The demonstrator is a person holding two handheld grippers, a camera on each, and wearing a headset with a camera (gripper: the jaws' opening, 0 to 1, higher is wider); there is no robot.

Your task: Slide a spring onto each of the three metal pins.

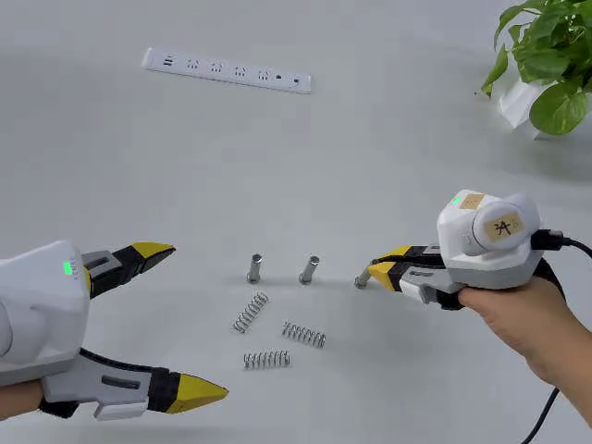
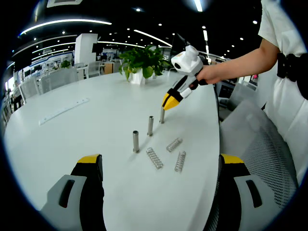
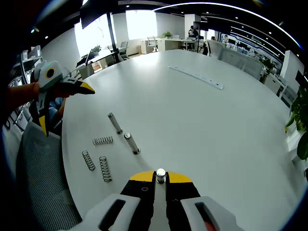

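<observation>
Between right gripper (image 1: pixel 377 271) tips, pin (image 1: pixel 362 278) partly hidden

A white power strip (image 1: pixel 228 71) lies flat on the far side of the pale round table (image 1: pixel 398 157), its sockets facing up. Near the table's far right edge stands a leafy green potted plant (image 1: pixel 546 51) in a white pot (image 1: pixel 516 100). In the left gripper view a grey mesh office chair (image 2: pixel 269 159) sits just beside the table's edge, and strip lights (image 2: pixel 67 23) cross a dark office ceiling.
</observation>
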